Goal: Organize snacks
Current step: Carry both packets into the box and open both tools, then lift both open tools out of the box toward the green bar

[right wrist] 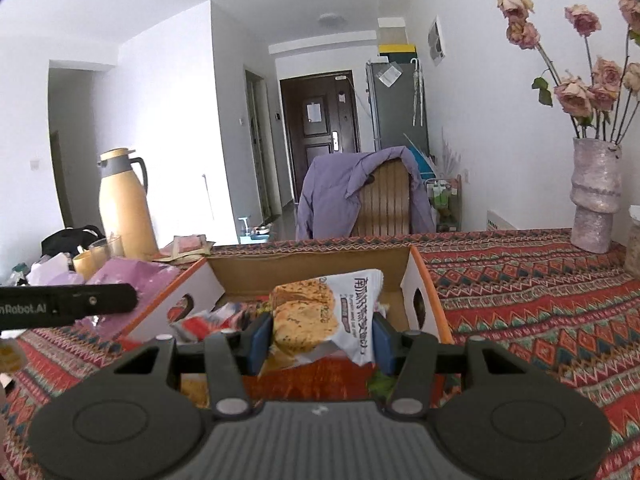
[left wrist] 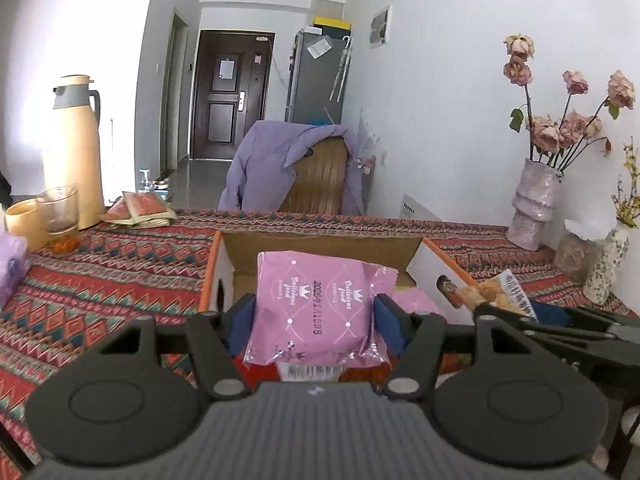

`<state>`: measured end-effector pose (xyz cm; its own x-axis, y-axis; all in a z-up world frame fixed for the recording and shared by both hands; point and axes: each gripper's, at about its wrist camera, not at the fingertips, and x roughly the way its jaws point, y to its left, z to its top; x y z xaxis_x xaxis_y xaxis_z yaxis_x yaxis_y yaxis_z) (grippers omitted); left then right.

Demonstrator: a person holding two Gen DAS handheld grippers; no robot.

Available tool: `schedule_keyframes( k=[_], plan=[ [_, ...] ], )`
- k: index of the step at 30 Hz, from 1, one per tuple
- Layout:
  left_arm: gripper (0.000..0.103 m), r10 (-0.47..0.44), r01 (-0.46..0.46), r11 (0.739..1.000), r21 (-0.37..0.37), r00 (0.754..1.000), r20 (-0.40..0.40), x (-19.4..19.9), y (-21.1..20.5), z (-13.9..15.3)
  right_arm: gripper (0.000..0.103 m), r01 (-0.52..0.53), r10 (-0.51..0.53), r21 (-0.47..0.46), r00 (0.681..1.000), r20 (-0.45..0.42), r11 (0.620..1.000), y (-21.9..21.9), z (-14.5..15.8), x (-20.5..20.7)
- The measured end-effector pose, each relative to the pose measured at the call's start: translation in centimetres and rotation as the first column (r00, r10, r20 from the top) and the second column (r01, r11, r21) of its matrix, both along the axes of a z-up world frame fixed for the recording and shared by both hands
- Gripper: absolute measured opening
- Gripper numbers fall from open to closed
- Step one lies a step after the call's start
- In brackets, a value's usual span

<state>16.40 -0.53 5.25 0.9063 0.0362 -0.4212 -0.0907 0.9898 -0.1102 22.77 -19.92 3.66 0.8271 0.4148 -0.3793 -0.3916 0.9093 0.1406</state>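
Observation:
My left gripper (left wrist: 316, 316) is shut on a pink snack packet (left wrist: 320, 304), held upright above the near edge of an open cardboard box (left wrist: 320, 242) with orange trim. Another pink packet (left wrist: 416, 300) lies inside the box. My right gripper (right wrist: 320, 332) is shut on a white packet printed with round biscuits (right wrist: 324, 320), raised over the same cardboard box (right wrist: 312, 274). Red and white snack packets (right wrist: 204, 322) lie in the box at the left. In the left wrist view the biscuit packet (left wrist: 500, 290) and the right gripper's black arm (left wrist: 560, 328) show at the right.
A patterned red tablecloth (right wrist: 540, 300) covers the table. A cream thermos (left wrist: 72, 148), a glass (left wrist: 60, 212) and red sachets (left wrist: 142, 208) stand at the back left. A vase of dried roses (right wrist: 594, 196) stands at the right. A chair with a purple jacket (left wrist: 280, 164) is behind the table.

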Motion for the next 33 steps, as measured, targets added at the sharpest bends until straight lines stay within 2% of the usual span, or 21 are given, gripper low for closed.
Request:
schedule_keyframes(
  k=[9, 15, 18, 23, 25, 26, 28, 29, 30, 33],
  plan=[
    [0.064, 0.038, -0.038, 0.999, 0.016, 0.998, -0.055, 6.0, 0.3, -1.2, 0.051, 0.014, -0.018, -0.072, 0.998, -0.055, 0.997, 2.7, -1.0, 6.3],
    [0.064, 0.065, -0.063, 0.998, 0.017, 0.993, -0.100, 8.4, 0.7, -2.5, 0.052, 0.006, -0.017, -0.128, 0.996, -0.089, 0.992, 4.2, -2.3, 8.4],
    [0.066, 0.071, -0.070, 0.997, 0.010, 0.990, -0.123, 8.9, 1.0, -3.1, 0.056, 0.000, -0.016, -0.140, 0.993, -0.115, 0.990, 4.6, -3.1, 9.0],
    [0.070, 0.074, -0.077, 0.997, -0.030, 0.992, -0.103, 8.2, 1.8, -3.3, 0.065, -0.003, -0.014, -0.143, 0.992, -0.122, 0.990, 4.5, -3.7, 8.7],
    [0.084, 0.078, -0.082, 0.996, -0.040, 0.993, -0.085, 7.8, 1.9, -3.0, 0.084, 0.002, -0.019, -0.133, 0.992, -0.124, 0.991, 4.3, -3.5, 8.6],
    [0.088, 0.082, -0.085, 0.996, -0.037, 0.994, -0.074, 7.5, 1.8, -2.8, 0.088, 0.004, -0.019, -0.129, 0.993, -0.119, 0.992, 4.1, -3.4, 8.4],
    [0.103, 0.089, -0.091, 0.995, -0.039, 0.995, -0.045, 6.9, 1.9, -2.5, 0.092, 0.006, -0.019, -0.121, 0.994, -0.104, 0.993, 3.8, -3.2, 8.0],
    [0.103, 0.094, -0.095, 0.995, -0.042, 0.995, -0.032, 6.5, 1.8, -2.3, 0.093, 0.008, -0.020, -0.117, 0.994, -0.105, 0.993, 3.7, -3.1, 7.9],
    [0.103, 0.090, -0.091, 0.995, -0.043, 0.996, -0.026, 6.2, 1.8, -2.2, 0.101, 0.009, -0.021, -0.110, 0.994, -0.106, 0.994, 3.6, -2.9, 7.8],
    [0.103, 0.081, -0.081, 0.996, -0.045, 0.997, -0.015, 5.0, 1.8, -1.9, 0.103, 0.026, -0.035, -0.094, 0.994, -0.102, 0.995, 2.9, -2.6, 7.1]
  ],
)
